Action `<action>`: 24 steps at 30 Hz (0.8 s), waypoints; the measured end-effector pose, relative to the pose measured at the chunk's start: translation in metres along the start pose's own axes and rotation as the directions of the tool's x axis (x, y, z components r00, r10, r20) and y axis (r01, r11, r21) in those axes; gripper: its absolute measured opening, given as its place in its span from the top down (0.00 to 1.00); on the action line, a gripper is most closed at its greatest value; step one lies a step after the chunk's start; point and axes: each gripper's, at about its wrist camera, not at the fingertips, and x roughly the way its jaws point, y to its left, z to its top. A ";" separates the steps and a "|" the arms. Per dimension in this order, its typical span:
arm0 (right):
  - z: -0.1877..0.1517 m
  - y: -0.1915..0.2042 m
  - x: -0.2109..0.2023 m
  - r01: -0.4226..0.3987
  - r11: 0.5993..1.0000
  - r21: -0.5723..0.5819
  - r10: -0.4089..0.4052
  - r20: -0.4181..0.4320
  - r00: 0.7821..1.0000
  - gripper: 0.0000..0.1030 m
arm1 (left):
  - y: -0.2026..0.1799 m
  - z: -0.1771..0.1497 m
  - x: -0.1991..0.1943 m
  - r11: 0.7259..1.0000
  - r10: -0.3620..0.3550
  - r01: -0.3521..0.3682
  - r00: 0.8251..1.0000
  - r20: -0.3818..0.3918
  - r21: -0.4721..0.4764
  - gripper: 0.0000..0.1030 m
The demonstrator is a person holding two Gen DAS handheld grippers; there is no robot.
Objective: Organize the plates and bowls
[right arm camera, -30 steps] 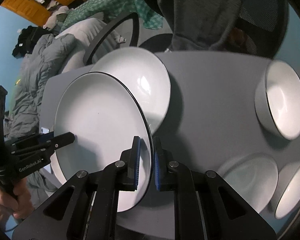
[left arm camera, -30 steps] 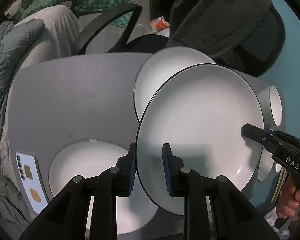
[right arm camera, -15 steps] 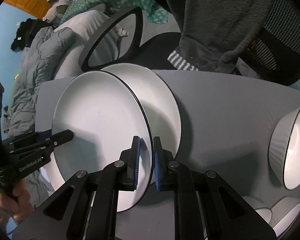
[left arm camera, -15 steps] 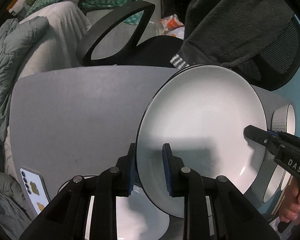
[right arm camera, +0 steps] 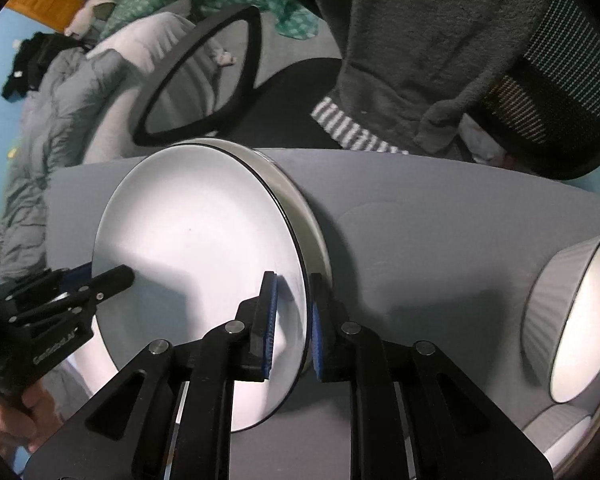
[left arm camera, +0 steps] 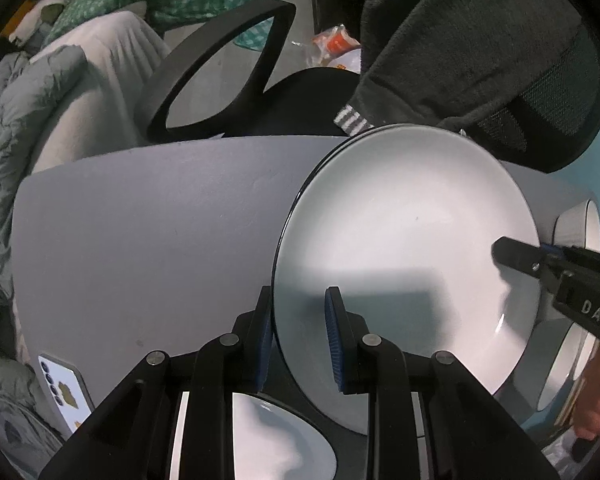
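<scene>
Both grippers hold one large white plate with a thin black rim [left arm camera: 404, 240], also shown in the right wrist view [right arm camera: 196, 248]. My left gripper [left arm camera: 298, 334] is shut on its near left edge. My right gripper [right arm camera: 292, 320] is shut on its opposite edge. The held plate sits right over a second white plate [right arm camera: 300, 208] on the grey table [left arm camera: 140, 232]; only that plate's edge shows. I cannot tell whether the two plates touch. Ribbed white bowls [right arm camera: 572, 320] stand at the right.
Another white plate [left arm camera: 276, 440] lies under my left gripper. A phone [left arm camera: 64, 392] lies at the table's left front edge. A black office chair [left arm camera: 220, 64] with a dark garment [left arm camera: 460, 40] stands beyond the far edge. More bowls [left arm camera: 576, 232] sit at the right.
Both grippers carried the held plate toward the far side of the table and lowered it over the second plate, which now shows only as an edge. The grips are unchanged.
</scene>
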 end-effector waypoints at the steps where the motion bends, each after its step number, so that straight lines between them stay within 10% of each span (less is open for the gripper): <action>1: 0.001 0.001 -0.001 0.008 1.000 -0.005 -0.008 -0.003 1.000 0.85 | 0.000 0.000 0.000 1.000 -0.001 0.001 1.000 0.000 0.002 0.76; 24: 0.004 0.026 -0.008 0.194 0.979 -0.066 -0.194 0.008 0.981 0.63 | 0.018 -0.014 -0.030 0.999 -0.024 0.026 0.997 0.075 -0.033 0.76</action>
